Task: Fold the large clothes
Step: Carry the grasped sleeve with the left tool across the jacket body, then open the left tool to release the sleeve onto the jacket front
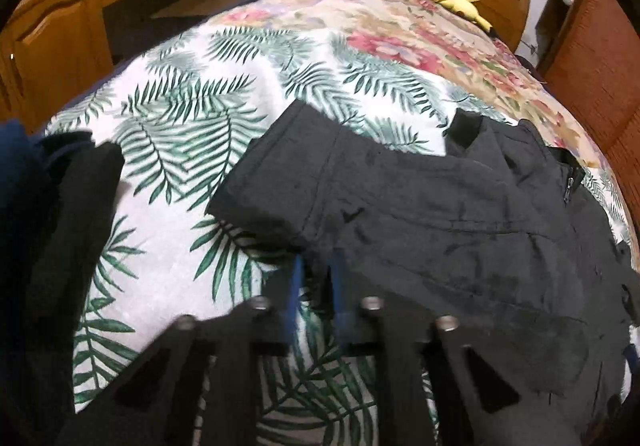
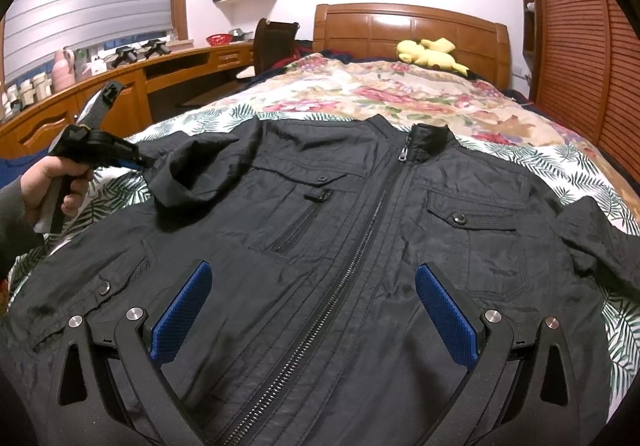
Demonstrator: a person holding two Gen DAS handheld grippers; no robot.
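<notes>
No readable brand, label or writing anywhere. Black jacket of thin, crinkled, slightly glossy fabric, spread front-up on the palm-leaf printed sheet, collar toward the wooden headboard. Metal zipper down the middle, flapped chest pockets with dark snaps, one slanted zip pocket. Floral quilt beyond the collar, soft yellow plush toy by the headboard.

Right gripper over the lower front of the jacket, blue ribbed pads spread wide either side of the zipper, nothing between them. Left gripper at the folded-in sleeve, jaws drawn nearly together at the sleeve's dark edge; in the right wrist view, tips at a puckered bunch of sleeve fabric, gripped by a hand. Actual pinch on cloth hard to confirm through the blur.
</notes>
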